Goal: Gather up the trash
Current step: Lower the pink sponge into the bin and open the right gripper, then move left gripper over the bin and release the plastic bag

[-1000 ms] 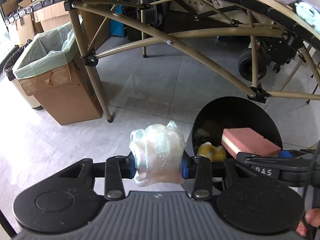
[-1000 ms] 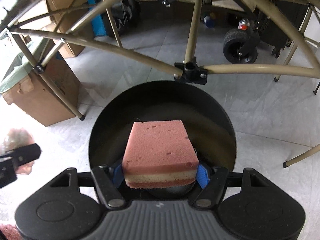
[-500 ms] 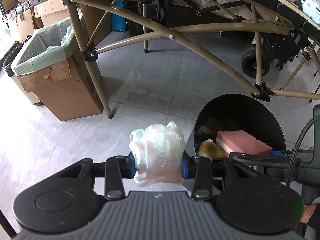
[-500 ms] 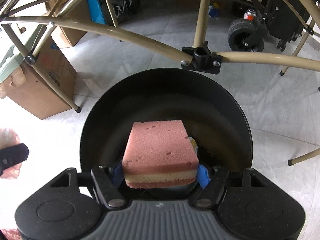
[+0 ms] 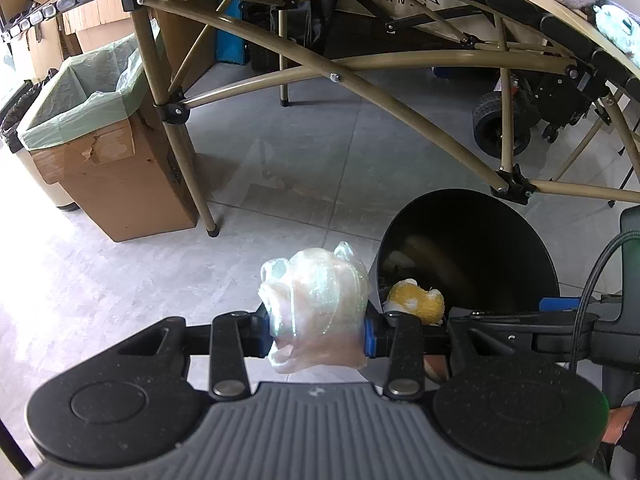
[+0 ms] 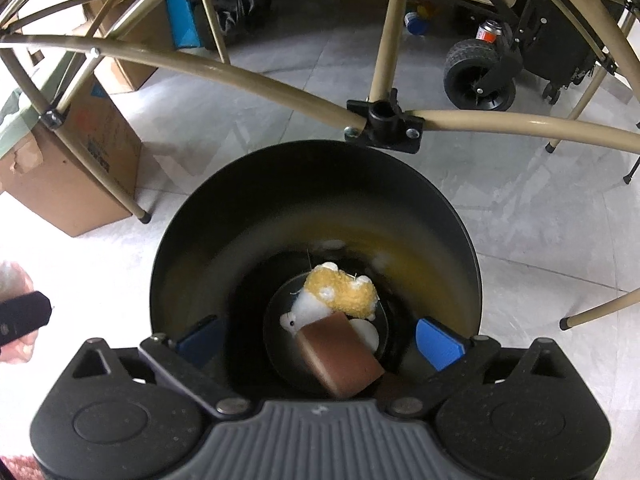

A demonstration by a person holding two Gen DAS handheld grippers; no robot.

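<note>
1. Right wrist view: my right gripper hangs over the round black plastic bin and points down into it. Its jaws are opening, the blue pads far apart, with nothing pressed between them.
2. Below that gap, the pink rectangular sponge lies tilted at the bottom of the bin, clear of both pads.
3. Just beyond the sponge, a yellow fuzzy lump with white patches rests on the bin floor, touching some white pieces beside it.
4. Left wrist view: my left gripper is pinching a crumpled, glossy, pale translucent plastic wrapper. The blue pads press on both sides of it.
5. That wrapper sits above the grey tiled floor, just left of the black bin's rim and outside it.
6. From this side the bin's opening shows the yellow lump inside, near the closer wall.
7. A tan metal folding frame arches over the bin; one black joint of it stands right behind the bin's far rim.
8. Well to the left, a brown cardboard box lined with a pale green bag stands on the floor beside a leg of the frame.
9. A black wheel shows farther back on the right, behind the frame.
</note>
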